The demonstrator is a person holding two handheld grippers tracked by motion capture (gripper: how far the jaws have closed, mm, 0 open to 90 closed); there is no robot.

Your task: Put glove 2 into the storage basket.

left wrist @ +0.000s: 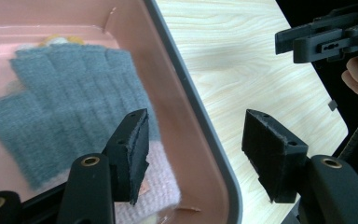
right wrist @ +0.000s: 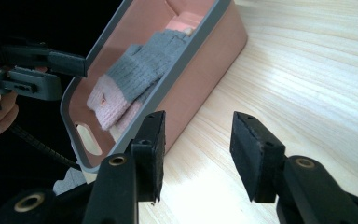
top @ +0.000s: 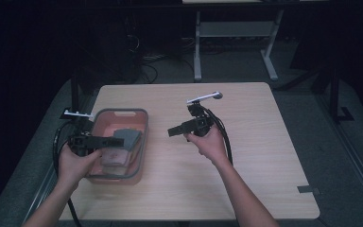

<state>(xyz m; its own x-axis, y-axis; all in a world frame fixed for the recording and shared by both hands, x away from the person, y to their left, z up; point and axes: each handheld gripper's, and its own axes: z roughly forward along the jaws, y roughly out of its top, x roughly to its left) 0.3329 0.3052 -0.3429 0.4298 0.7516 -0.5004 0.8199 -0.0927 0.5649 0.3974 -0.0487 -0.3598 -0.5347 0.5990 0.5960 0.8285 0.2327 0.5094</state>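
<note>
Figure: pink bin [top: 141, 142] as landmark. Grey-and-pink glove [left wrist: 70, 107] lies inside bin, unheld. Left gripper [left wrist: 193, 154] jaws parted, empty, straddling bin's right rim. Right gripper [right wrist: 196, 151] jaws parted, empty, over bare table [top: 264, 156] just right of bin. Risk: left jaw catching rim, tipping or dragging bin; glove snagging on pad.

The desk [top: 264, 161] has a light wood top with rounded corners. A small dark piece of tape [top: 308, 190] sits on its edge, well apart from the right gripper [top: 177, 130], on its side away from the left gripper. Behind the desk, beyond both grippers, a white table frame [top: 236, 42] stands on the grey floor [top: 302, 109], with black cables [top: 146, 66] near it.
</note>
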